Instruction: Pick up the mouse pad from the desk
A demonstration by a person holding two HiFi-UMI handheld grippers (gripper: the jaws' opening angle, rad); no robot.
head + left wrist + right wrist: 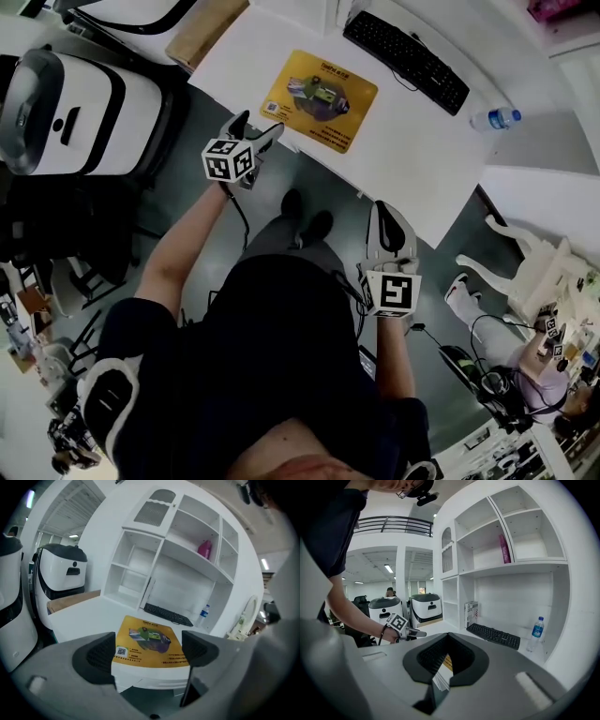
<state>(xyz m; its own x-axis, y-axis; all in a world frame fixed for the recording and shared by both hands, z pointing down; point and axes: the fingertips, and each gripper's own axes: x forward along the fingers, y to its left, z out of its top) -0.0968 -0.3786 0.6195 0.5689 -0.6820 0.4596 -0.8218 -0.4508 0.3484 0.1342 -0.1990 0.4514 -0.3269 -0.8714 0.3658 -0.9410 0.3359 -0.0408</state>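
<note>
Pad (319,98) untouched, left gripper (260,127) held at the counter's (412,159) front edge.
The pad is seen flat near that edge; left fingers are spread wide, the right gripper's (387,220) fingers are pinched together, empty.

Mouse pad (319,100) on desk (412,159) (keyboard (406,61) behind).

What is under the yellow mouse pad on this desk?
The mouse pad lies flat on the white desk, near its front edge. Nothing sticks out from beneath it, but the pad would hide anything thin lying under it.
</note>
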